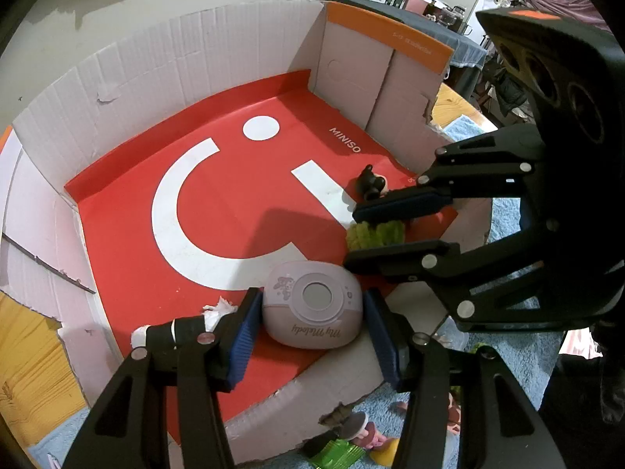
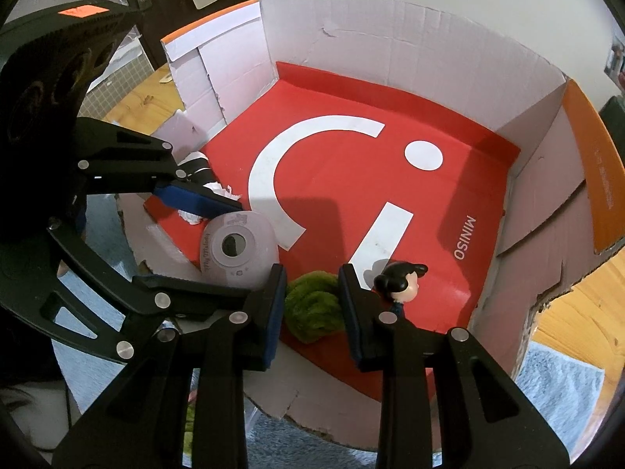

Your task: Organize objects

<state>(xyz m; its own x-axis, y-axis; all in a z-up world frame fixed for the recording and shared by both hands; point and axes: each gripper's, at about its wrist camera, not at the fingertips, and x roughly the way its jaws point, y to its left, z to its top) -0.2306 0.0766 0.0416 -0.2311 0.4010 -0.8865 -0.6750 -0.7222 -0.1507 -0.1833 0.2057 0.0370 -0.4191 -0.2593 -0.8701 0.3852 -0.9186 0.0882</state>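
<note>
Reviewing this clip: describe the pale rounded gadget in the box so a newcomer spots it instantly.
Find the cardboard box with the red floor. Near its torn front edge lies the gadget, between the left gripper jaws. Unlike the fuzzy green toy beside it, it is smooth, lilac, with a grey disc.

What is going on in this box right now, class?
A person holds two grippers over a cardboard box lined in red. The left gripper clasps a pale pink device; the right gripper pinches a green fuzzy item. A small dark-haired figurine stands beside it. Both held things sit low in the box.
</note>
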